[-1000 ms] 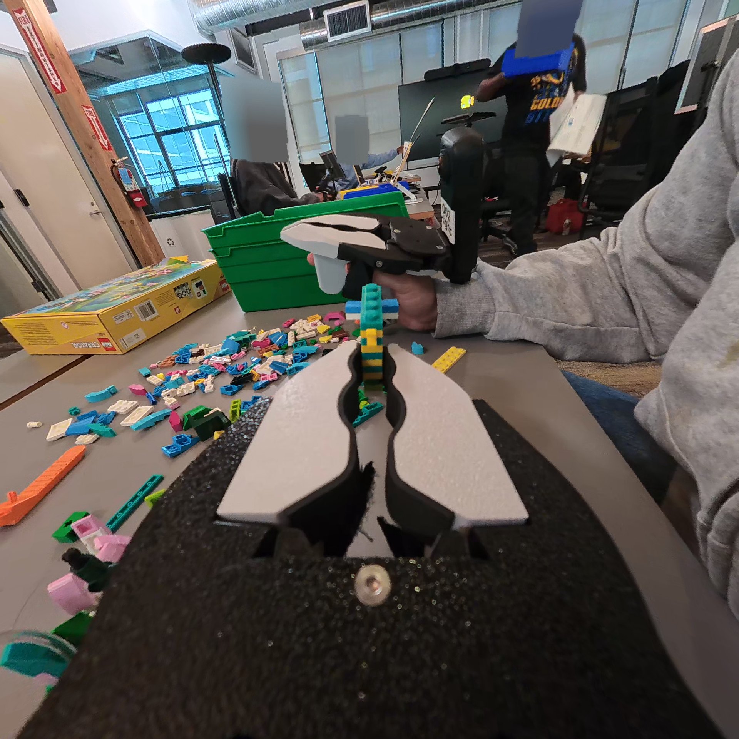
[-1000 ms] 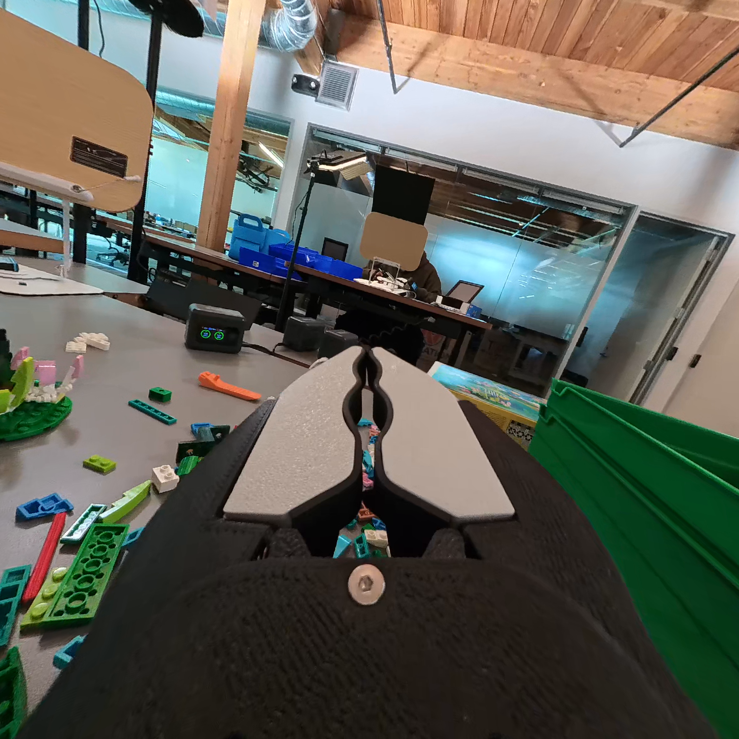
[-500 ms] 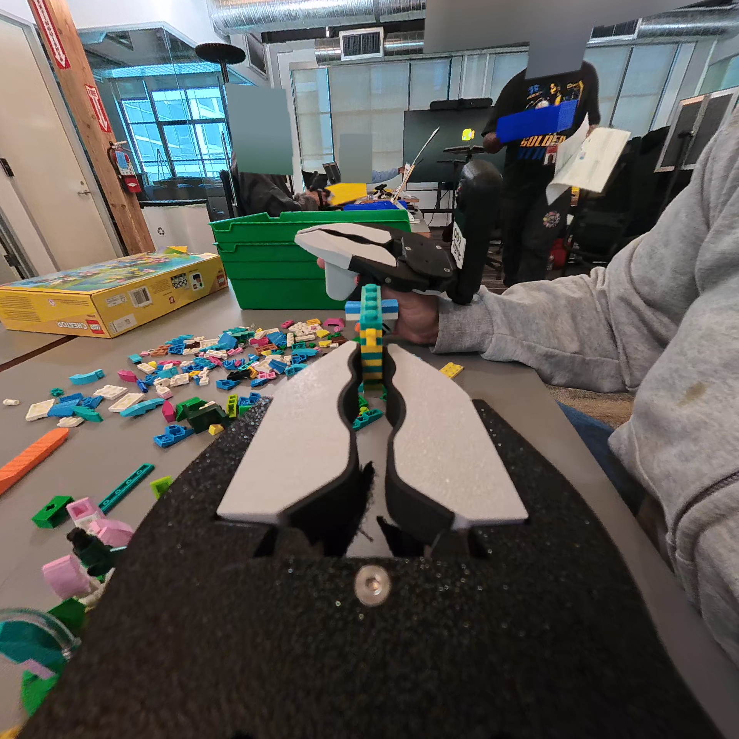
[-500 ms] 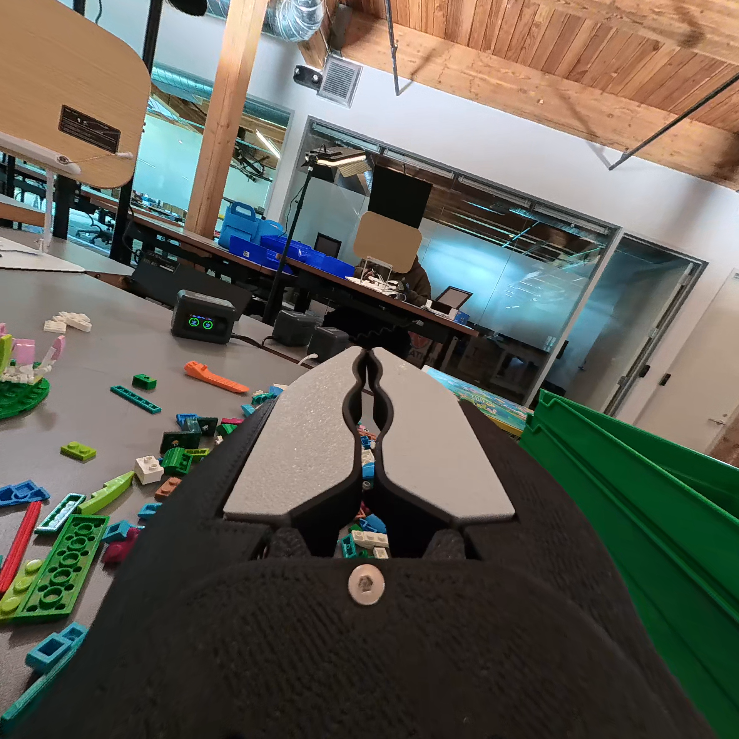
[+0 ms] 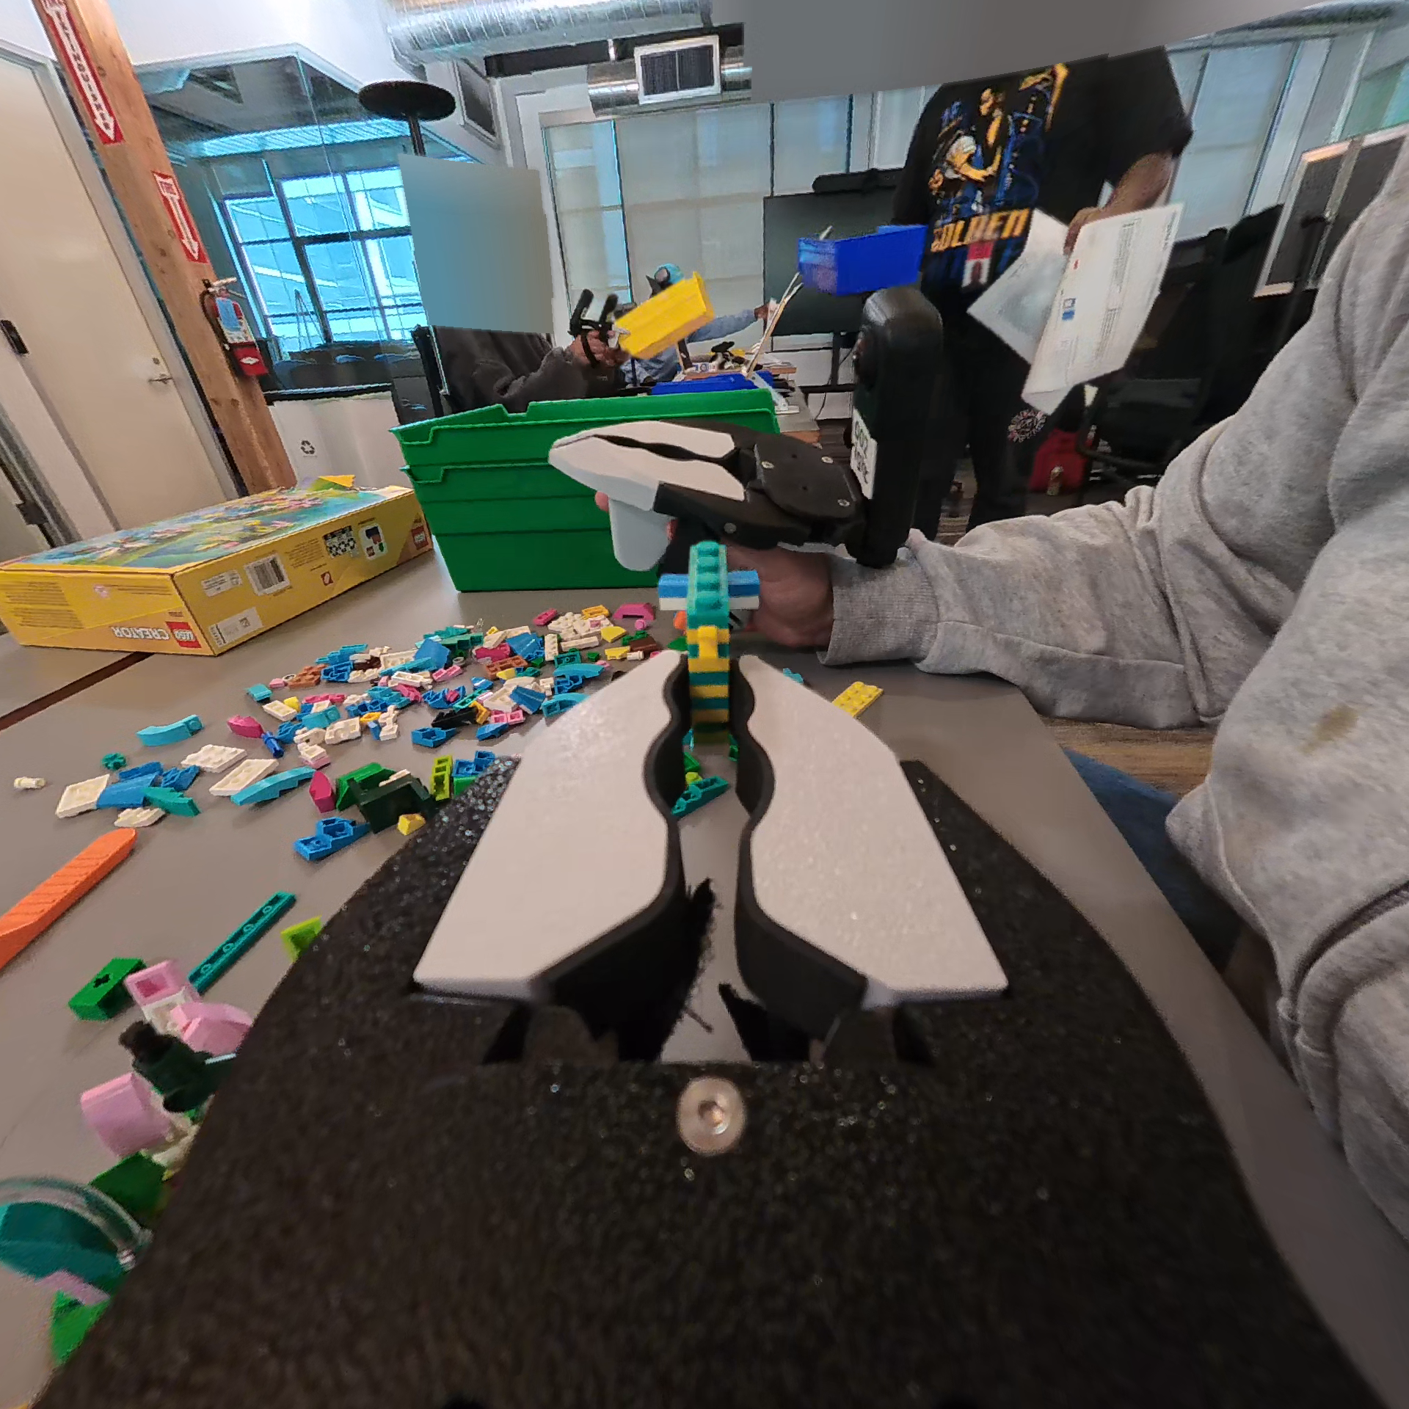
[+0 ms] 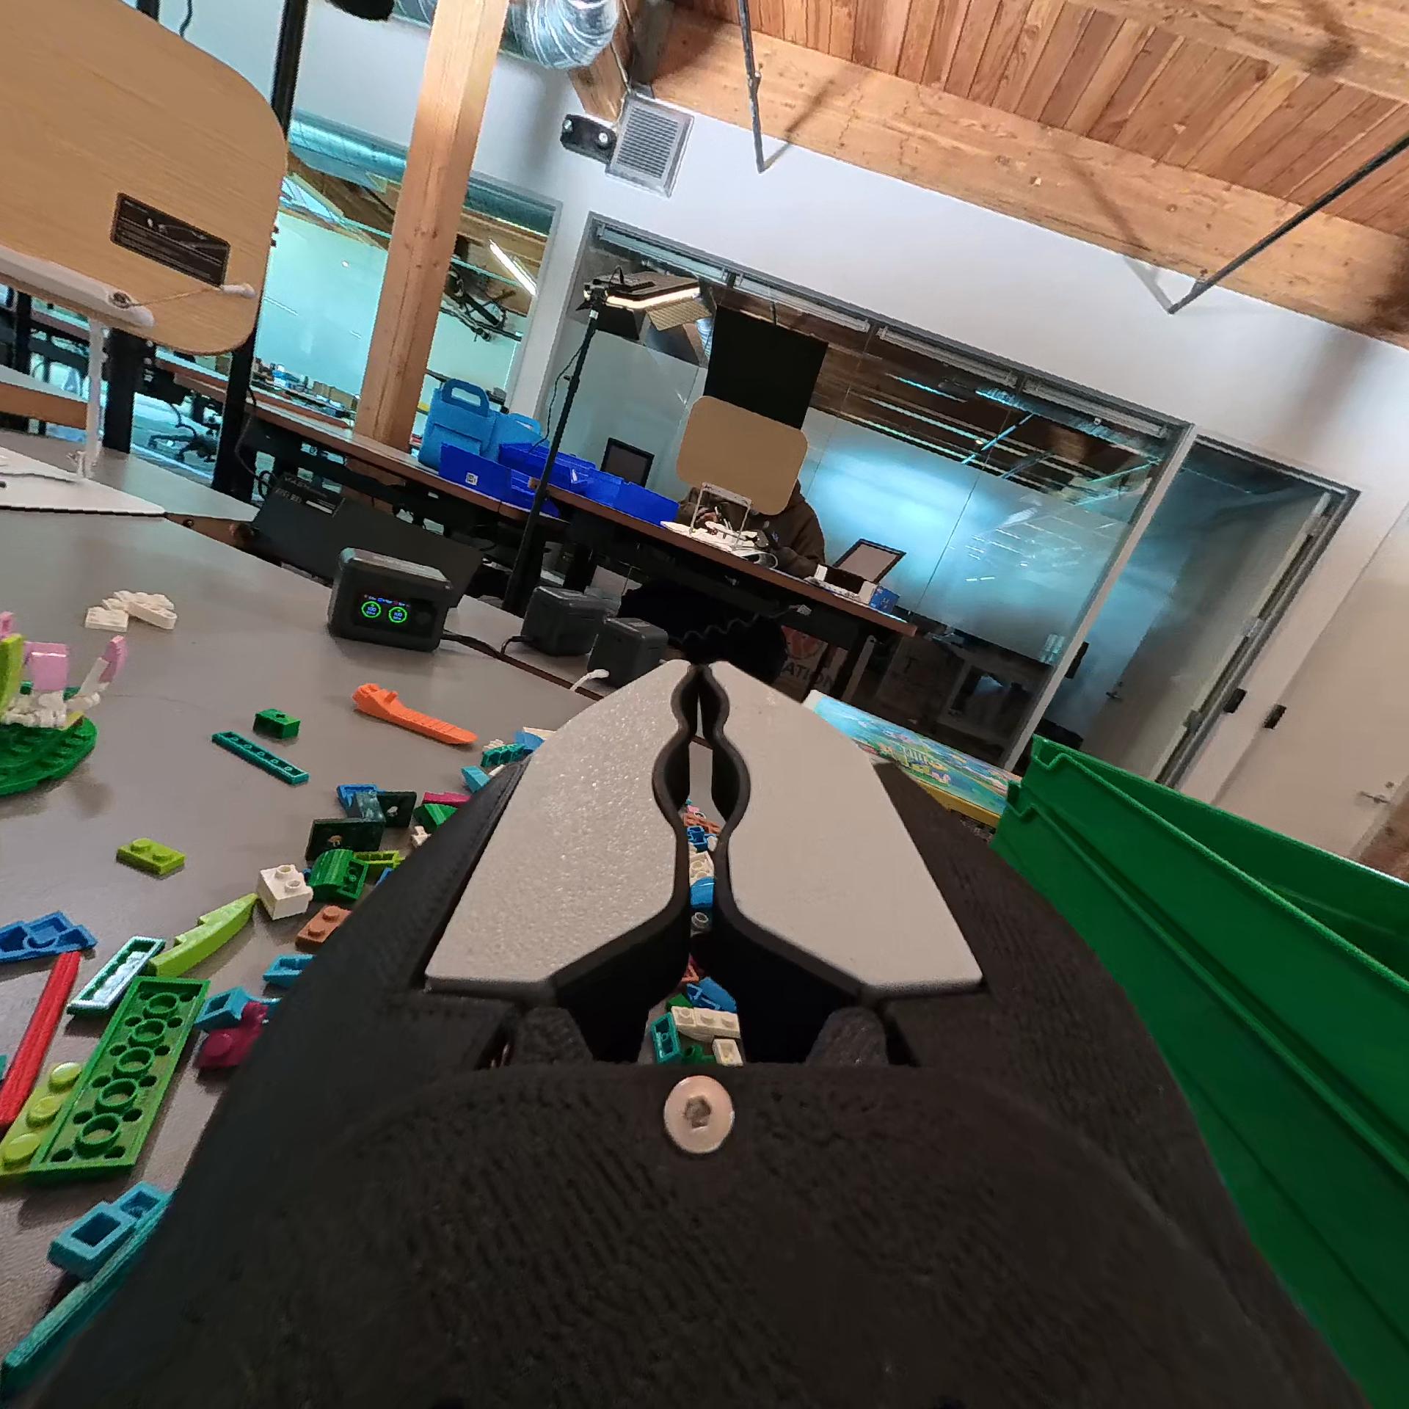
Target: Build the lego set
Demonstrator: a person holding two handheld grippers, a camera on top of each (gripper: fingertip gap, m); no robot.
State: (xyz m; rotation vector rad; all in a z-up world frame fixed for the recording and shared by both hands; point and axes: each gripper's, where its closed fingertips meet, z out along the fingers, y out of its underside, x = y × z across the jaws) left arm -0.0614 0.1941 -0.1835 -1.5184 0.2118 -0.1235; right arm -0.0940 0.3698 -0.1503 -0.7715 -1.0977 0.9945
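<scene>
The left gripper (image 5: 709, 671) clamps a striped brick tower (image 5: 709, 648); the right gripper (image 6: 698, 675) is clenched on nothing.

The tower stands upright between the left fingertips, both pads pressed on its teal-and-yellow stack, with one blue-and-white crosspiece near its top. The right gripper (image 5: 610, 457) hangs above and just behind the tower, its fingertips meeting with nothing between them, gripped by one hand (image 5: 778, 602) in a grey sleeve (image 5: 1105, 579). One grey table (image 5: 953, 732) carries a scatter of loose bricks (image 5: 427, 686), too many to count, one orange brick separator (image 6: 412, 713), one yellow toy box (image 5: 206, 579), one stack of green bins (image 5: 526, 495), one green leaf build (image 6: 38, 724) and three dark power units (image 6: 389, 602).
</scene>
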